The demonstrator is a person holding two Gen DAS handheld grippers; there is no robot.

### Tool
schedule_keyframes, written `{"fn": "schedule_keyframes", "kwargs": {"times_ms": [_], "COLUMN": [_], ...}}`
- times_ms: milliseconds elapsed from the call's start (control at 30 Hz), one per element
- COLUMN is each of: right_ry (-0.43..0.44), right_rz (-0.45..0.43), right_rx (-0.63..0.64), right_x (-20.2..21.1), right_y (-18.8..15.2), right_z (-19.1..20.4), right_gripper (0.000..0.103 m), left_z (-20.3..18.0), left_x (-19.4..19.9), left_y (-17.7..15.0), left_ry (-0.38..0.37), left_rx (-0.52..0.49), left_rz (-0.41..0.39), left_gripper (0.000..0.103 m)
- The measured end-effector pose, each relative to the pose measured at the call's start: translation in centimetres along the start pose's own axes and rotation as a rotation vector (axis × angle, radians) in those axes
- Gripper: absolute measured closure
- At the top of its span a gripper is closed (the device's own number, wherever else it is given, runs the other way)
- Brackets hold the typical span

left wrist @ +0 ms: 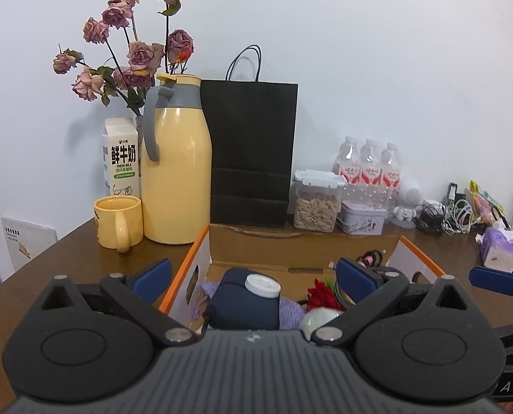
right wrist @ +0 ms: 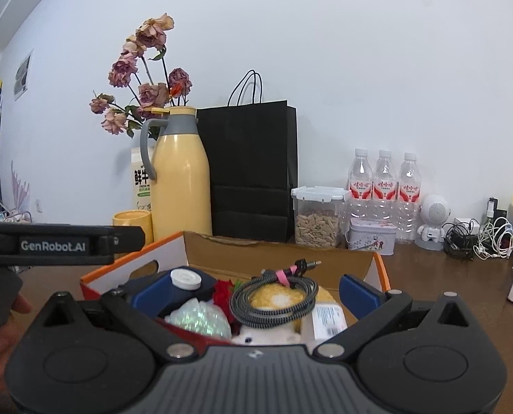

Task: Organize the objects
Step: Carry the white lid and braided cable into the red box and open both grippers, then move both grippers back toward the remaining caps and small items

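An open cardboard box (left wrist: pixel 301 243) (right wrist: pixel 277 253) with orange-edged flaps sits on the brown table. Inside lie a navy pouch (left wrist: pixel 242 307) with a white round cap (left wrist: pixel 262 285) (right wrist: pixel 186 279), a red item (left wrist: pixel 322 296) (right wrist: pixel 223 293), a coiled braided cable (right wrist: pixel 273 300), a yellow knitted piece (right wrist: pixel 277 296) and an iridescent bundle (right wrist: pixel 197 321). My left gripper (left wrist: pixel 253 276) hovers open over the box's near side, nothing between its blue pads. My right gripper (right wrist: pixel 253 291) is also open above the box, empty. The right gripper's pad (left wrist: pixel 494 279) shows at the left wrist view's right edge.
Along the wall stand a yellow thermos jug (left wrist: pixel 177 165), yellow mug (left wrist: pixel 118 220), milk carton (left wrist: pixel 121 157), dried roses (left wrist: pixel 132 58), black paper bag (left wrist: pixel 253 151), seed container (left wrist: pixel 316 203), tin (left wrist: pixel 361 217), three water bottles (right wrist: pixel 384 186), a white robot figure (right wrist: pixel 432 220), tangled chargers (right wrist: pixel 477 238) and tissues (left wrist: pixel 501 248).
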State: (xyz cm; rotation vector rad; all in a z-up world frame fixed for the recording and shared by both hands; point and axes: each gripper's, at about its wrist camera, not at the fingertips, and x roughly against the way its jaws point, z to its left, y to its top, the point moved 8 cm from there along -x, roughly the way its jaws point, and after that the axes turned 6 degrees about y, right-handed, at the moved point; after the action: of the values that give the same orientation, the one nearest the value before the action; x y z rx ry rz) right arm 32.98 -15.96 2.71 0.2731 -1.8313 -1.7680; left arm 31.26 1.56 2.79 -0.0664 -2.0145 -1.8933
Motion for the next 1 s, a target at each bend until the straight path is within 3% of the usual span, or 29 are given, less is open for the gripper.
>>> {"fn": "schedule_keyframes", "kwargs": {"times_ms": [1000], "right_ry": [0.014], "right_rz": [0.151], "right_rx": [0.022], "right_x": [3.4], "right_y": [-5.5], "right_z": [2.8], "right_gripper": [0.000], "left_z": [4.1], "left_x": [4.4], "left_y": [-4.4], "left_ry": [0.035], "left_rx": [-0.049], "left_rz": [0.149], "left_gripper": [0.000]}}
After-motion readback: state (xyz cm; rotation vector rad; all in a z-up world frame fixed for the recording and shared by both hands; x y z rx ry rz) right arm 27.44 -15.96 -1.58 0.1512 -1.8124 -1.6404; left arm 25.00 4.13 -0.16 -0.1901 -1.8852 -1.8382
